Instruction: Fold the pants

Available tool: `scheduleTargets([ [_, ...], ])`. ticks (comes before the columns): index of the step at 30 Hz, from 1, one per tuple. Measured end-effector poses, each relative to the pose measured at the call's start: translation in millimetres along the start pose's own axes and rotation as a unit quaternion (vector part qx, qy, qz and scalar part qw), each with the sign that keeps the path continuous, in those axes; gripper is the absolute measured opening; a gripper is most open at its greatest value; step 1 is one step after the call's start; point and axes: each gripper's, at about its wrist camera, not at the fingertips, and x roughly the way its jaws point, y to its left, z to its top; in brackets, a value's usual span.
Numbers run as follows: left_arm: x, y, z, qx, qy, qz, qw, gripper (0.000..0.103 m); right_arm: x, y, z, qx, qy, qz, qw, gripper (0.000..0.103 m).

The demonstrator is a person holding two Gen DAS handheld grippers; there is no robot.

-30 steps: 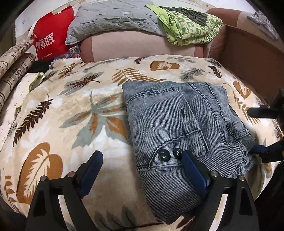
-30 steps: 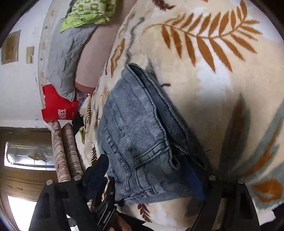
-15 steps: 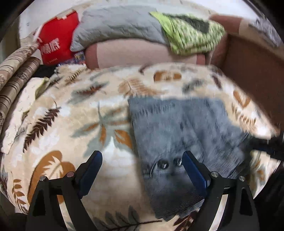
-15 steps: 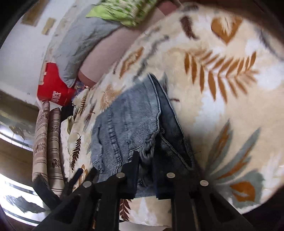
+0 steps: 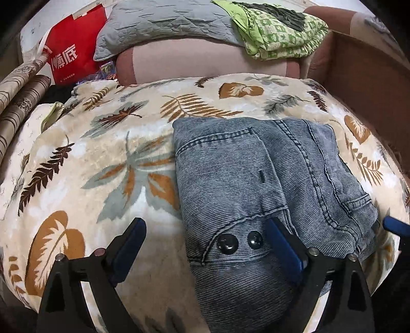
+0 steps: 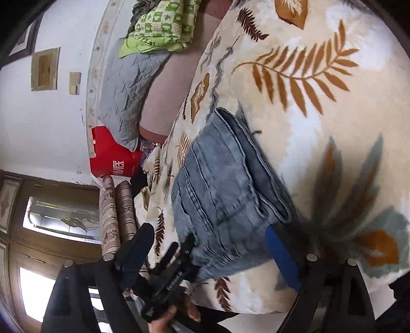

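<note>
A leaf-patterned blanket (image 5: 107,164) was spread over the whole work surface, and beyond its far edge a grey quilted pillow (image 5: 164,23), a green checked cloth (image 5: 279,33) and a red bag (image 5: 74,51) were piled. On the right half of the blanket, toward the near edge, the pants (image 5: 256,184) were laid as a compact, several-layered denim packet, roughly rectangular, with two dark buttons (image 5: 239,242) showing at its near end. Stacked edges were seen along its side in the right wrist view (image 6: 230,194).

The folding was judged to be essentially done: no leg was left trailing, and only a small squaring of the bulging near end might have been left.

The left gripper (image 5: 205,246) was held released, its blue pads wide apart, one pad over bare blanket and the other over the near end of the packet; contact with the denim could not be told. The right gripper (image 6: 207,251) was likewise spread open at the packet's right side, nothing being grasped.
</note>
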Motion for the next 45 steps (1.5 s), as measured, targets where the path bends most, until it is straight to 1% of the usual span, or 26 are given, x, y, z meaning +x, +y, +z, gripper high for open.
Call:
scheduleTargets([
  [1,-0.2,0.7,-0.8,-0.003,-0.002,-0.002,1.0,0.096,5.4,0.2,4.0,0.003,0.009,0.002,1.0,0.087],
  [3,0.7,3.1,-2.5,-0.01,-0.005,-0.009,0.9999,0.096,17.5,-2.1,7.5,0.012,0.017,-0.017,1.0,0.073],
  [5,1.3,6.6,-3.8,-0.019,-0.005,-0.02,0.9996,0.096,30.4,-9.9,9.9,0.028,0.032,-0.043,0.998,0.066],
  [6,2.2,8.7,-4.2,-0.023,-0.004,-0.025,0.9994,0.096,32.3,-15.9,10.4,0.036,0.034,-0.054,0.997,0.058],
  [7,2.3,9.6,-4.8,-0.025,-0.004,-0.03,0.9992,0.096,33.2,-19.0,10.9,0.044,0.032,-0.059,0.997,0.055],
  [10,4.0,13.0,-5.4,-0.03,-0.005,-0.042,0.9986,0.096,26.4,-13.1,10.4,0.045,0.024,-0.072,0.996,0.054],
  [12,4.6,14.2,-6.0,-0.032,-0.005,-0.047,0.9984,0.096,18.7,3.5,11.7,-0.006,0.01,-0.108,0.994,0.056],
  [14,5.0,15.0,-6.4,-0.035,-0.005,-0.05,0.9981,0.096,17.5,16.8,18.2,-0.042,0.003,-0.129,0.991,0.057],
  [16,5.5,15.6,-6.4,-0.036,-0.005,-0.052,0.9979,0.096,21.0,26.9,24.9,-0.082,0.0,-0.157,0.984,0.057],
  [17,5.5,15.6,-6.5,-0.037,-0.006,-0.053,0.9979,0.096,29.4,31.4,29.5,-0.109,0.009,-0.171,0.979,0.057],
  [20,5.3,15.4,-7.2,-0.035,-0.008,-0.054,0.9979,0.096,56.6,25.8,35.1,-0.127,0.066,-0.196,0.97,0.057],
  [21,5.1,15.6,-7.7,-0.035,-0.01,-0.054,0.9979,0.096,61.3,29.5,32.7,-0.15,0.074,-0.199,0.966,0.051],
  [22,5.0,16.0,-7.9,-0.035,-0.01,-0.054,0.9979,0.097,63.5,34.2,31.5,-0.17,0.074,-0.209,0.96,0.046],
  [23,5.4,16.3,-8.0,-0.036,-0.01,-0.054,0.9978,0.097,64.8,41.0,28.3,-0.195,0.071,-0.226,0.952,0.027],
  [24,5.7,16.2,-7.8,-0.038,-0.01,-0.054,0.9978,0.098,65.8,44.8,25.8,-0.209,0.076,-0.239,0.945,0.018],
  [26,6.2,16.6,-7.8,-0.04,-0.01,-0.053,0.9977,0.099,67.8,51.5,22.3,-0.236,0.085,-0.26,0.932,0.016],
  [27,6.2,17.3,-7.8,-0.04,-0.01,-0.054,0.9977,0.099,71.3,57.5,18.1,-0.265,0.09,-0.284,0.917,0.016],
  [28,6.4,17.8,-7.6,-0.04,-0.01,-0.054,0.9977,0.1,74.8,60.7,17.8,-0.28,0.094,-0.297,0.908,0.016],
  [32,3.7,20.0,-6.2,-0.041,-0.008,-0.056,0.9976,0.1,94.4,85.9,-3.8,-0.382,0.104,-0.372,0.839,0.015],
  [33,1.1,20.9,-5.3,-0.041,-0.009,-0.056,0.9976,0.1,94.2,90.9,-6.2,-0.396,0.102,-0.379,0.83,0.015],
  [34,-1.9,21.7,-3.9,-0.041,-0.012,-0.055,0.9976,0.1,91.3,93.5,-9.2,-0.402,0.1,-0.38,0.827,0.015],
  [35,-6.0,22.3,-2.1,-0.039,-0.016,-0.051,0.9978,0.1,85.9,97.6,-11.1,-0.405,0.096,-0.379,0.827,0.015],
  [38,-25.6,25.1,5.1,-0.042,-0.05,-0.036,0.9972,0.1,69.0,105.9,-14.1,-0.4,0.082,-0.367,0.836,0.015],
  [41,-41.2,22.3,12.8,-0.045,-0.077,-0.033,0.9954,0.1,57.7,102.9,-17.1,-0.379,0.074,-0.351,0.853,0.015],
  [43,-30.9,9.9,12.4,-0.016,-0.055,-0.022,0.9981,0.1,59.9,81.3,-14.2,-0.348,0.085,-0.345,0.868,0.015],
  [45,-1.5,-10.1,0.6,0.045,0.0,0.009,0.999,0.1,66.8,61.8,-16.3,-0.325,0.096,-0.346,0.875,0.017],
])
